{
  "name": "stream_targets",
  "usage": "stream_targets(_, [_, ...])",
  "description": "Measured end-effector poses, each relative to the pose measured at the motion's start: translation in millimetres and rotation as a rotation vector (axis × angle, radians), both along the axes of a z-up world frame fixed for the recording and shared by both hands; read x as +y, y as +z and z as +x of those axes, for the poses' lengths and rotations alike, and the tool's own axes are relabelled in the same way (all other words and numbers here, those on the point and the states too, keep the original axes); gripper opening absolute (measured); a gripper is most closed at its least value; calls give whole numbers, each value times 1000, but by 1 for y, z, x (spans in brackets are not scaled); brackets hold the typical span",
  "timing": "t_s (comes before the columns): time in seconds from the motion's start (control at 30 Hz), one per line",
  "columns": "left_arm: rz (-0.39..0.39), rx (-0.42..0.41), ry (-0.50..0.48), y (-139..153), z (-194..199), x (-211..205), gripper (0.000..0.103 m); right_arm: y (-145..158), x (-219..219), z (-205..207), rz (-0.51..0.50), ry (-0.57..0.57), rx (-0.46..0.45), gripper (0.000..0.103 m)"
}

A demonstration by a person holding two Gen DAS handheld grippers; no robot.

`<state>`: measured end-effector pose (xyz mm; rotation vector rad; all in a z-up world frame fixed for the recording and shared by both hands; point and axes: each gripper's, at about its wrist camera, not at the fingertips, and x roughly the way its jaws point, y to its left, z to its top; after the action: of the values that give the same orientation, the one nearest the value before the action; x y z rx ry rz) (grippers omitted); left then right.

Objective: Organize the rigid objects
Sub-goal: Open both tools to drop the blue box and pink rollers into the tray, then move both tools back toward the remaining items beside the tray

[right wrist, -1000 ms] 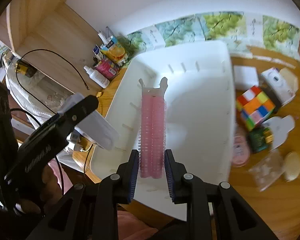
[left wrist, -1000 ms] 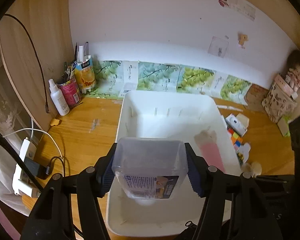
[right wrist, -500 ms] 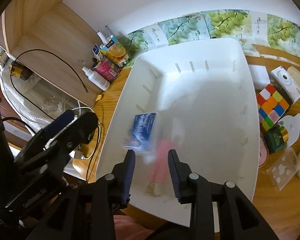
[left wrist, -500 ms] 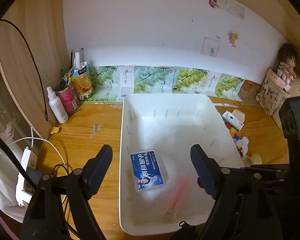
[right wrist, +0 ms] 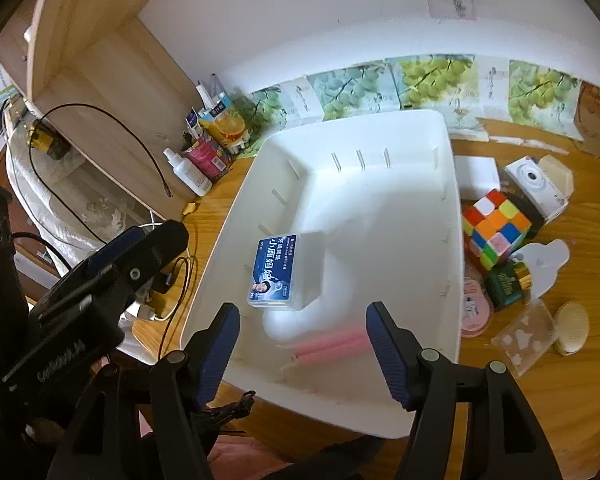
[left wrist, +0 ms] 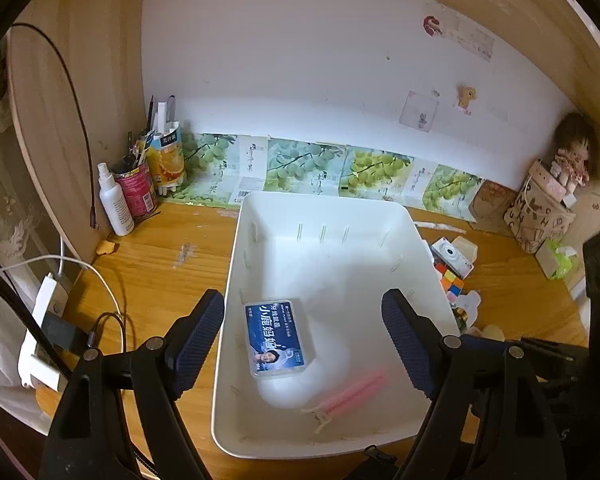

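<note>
A white plastic bin [left wrist: 320,200] sits on the wooden desk. Inside it lie a clear box with a blue label [left wrist: 278,338] and, nearer me, a pink hair roller [left wrist: 350,396]. My left gripper [left wrist: 302,308] hangs open above the bin, with nothing between its pads. In the right wrist view the same bin [right wrist: 380,120] holds the box [right wrist: 284,270] and the blurred pink roller [right wrist: 332,344]. My right gripper [right wrist: 303,314] is above the roller with its jaws opening and its pads clear of it.
To the right of the bin lie a puzzle cube [right wrist: 496,228], a small white camera [right wrist: 536,186], a green bottle [right wrist: 504,284], a pink tin [right wrist: 476,308] and a clear case [right wrist: 524,336]. A spray bottle [left wrist: 116,200] and cans stand at the back left. Cables and a charger [left wrist: 40,320] lie at the left edge.
The left gripper opened and the clear box dropped into the bin. The right gripper opened and the pink roller fell, coming to rest in the bin's near end.
</note>
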<state>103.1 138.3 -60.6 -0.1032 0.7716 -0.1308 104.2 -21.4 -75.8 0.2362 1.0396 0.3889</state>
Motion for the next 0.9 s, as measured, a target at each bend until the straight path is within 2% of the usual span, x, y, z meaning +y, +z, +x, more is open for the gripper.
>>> stream_targets(0.37, [-90, -2, 60, 6, -15, -9, 84, 16, -23, -30, -42, -2, -121, 68])
stream_targets(0.6, [-104, -11, 88, 13, -25, -24, 84, 30, -39, -46, -68, 12, -204, 68])
stream_targets(0.73, [-103, -23, 106, 17, -33, -37, 84, 43, -50, -56, -76, 22, -277, 78])
stream_targets(0.9, [-104, -31, 139, 21, -41, -50, 84, 53, -66, -59, -79, 43, -323, 78])
